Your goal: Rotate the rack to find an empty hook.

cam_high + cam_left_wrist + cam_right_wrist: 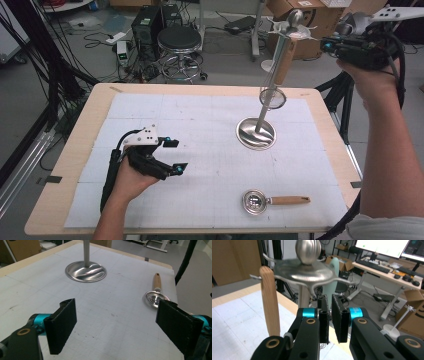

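Note:
A steel stand (pixel 256 133) with a round base, a pole and a knobbed hook ring (pixel 308 267) rises at the table's back right. A small strainer with a wooden handle (pixel 285 62) hangs from one hook, and that handle (pixel 270 302) shows left of my right gripper's jaws. My right gripper (pixel 327 44) is held high beside the stand's top. Its jaws (pixel 327 298) are nearly together with nothing between them. A second wooden-handled metal scoop (pixel 272 201) lies flat near the front right. My left gripper (pixel 177 155) rests on the mat at the left, open and empty (pixel 117 315), pointing toward the scoop (pixel 155 296).
A white gridded mat (pixel 210 150) covers most of the wooden table (pixel 70 150). Behind the table stand a black stool (pixel 179 42), a computer tower (pixel 146 25), cardboard boxes (pixel 310 20) and cables on the floor.

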Demonstrator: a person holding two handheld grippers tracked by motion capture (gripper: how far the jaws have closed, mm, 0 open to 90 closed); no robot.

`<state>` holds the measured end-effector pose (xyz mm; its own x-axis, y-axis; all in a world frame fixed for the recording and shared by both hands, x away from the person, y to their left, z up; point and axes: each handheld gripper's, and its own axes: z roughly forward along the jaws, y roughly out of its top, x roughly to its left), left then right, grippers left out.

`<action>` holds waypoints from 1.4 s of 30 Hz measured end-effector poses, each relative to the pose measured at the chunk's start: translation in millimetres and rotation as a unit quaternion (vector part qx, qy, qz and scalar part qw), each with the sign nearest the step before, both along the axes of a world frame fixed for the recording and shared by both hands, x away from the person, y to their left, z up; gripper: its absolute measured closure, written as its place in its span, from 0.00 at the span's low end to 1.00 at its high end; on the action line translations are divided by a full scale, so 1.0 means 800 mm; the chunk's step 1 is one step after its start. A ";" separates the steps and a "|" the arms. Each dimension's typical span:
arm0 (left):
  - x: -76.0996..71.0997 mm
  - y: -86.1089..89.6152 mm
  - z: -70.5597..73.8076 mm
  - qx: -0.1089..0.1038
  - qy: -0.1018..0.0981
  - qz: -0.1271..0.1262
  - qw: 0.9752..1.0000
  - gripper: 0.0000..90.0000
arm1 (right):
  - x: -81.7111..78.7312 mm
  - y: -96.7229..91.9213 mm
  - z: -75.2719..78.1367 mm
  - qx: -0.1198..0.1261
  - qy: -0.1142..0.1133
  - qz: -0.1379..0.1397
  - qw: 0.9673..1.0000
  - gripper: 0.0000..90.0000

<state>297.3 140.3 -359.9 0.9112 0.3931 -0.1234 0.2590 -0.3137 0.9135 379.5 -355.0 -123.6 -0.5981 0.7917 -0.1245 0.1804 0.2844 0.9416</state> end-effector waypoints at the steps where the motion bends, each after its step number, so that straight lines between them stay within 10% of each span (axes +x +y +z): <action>1: 0.000 0.000 0.000 0.000 -0.001 -0.001 1.000 0.20 | -0.002 0.001 0.001 0.003 0.001 0.002 1.000 0.93; 24: -0.002 -0.002 0.002 -0.006 0.000 -0.007 1.000 0.20 | -0.018 0.064 0.010 -0.035 -0.014 0.063 0.997 0.92; 42: -0.002 -0.003 0.000 -0.006 0.005 -0.006 1.000 0.20 | -0.022 0.052 -0.001 -0.029 -0.007 0.069 0.997 0.83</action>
